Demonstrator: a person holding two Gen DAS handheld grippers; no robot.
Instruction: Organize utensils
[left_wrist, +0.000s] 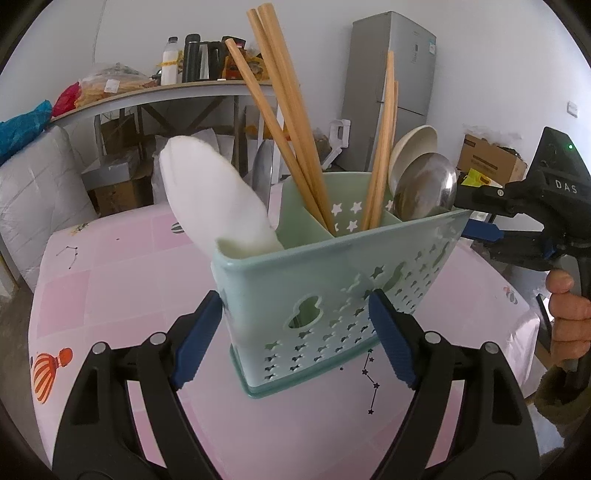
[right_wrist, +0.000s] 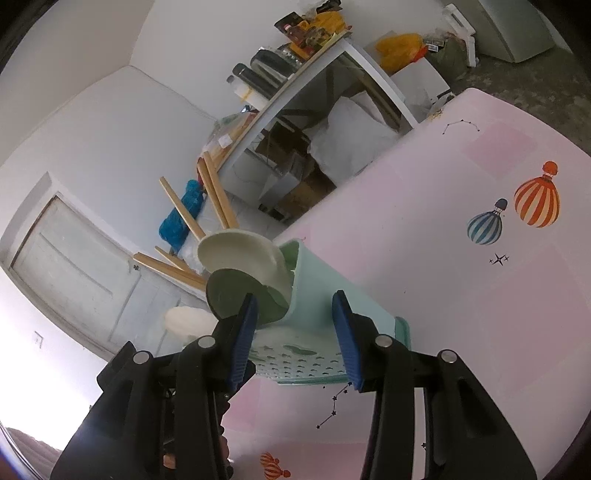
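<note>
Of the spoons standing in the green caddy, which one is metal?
The shiny steel spoon in the right-end compartment of the pale green caddy; the cream spoon behind it and the white one are matte.

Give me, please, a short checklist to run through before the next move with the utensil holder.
1. Utensil holder upright on the table: ok.
2. Chopsticks in the middle compartment: ok.
3. Metal spoon and cream spoon in the end compartment: ok.
4. Left claw astride the holder, pads gripping: cannot tell.
5. Right claw empty, at the holder's end: ok.
6. Table free of loose utensils: cannot tell.
</note>
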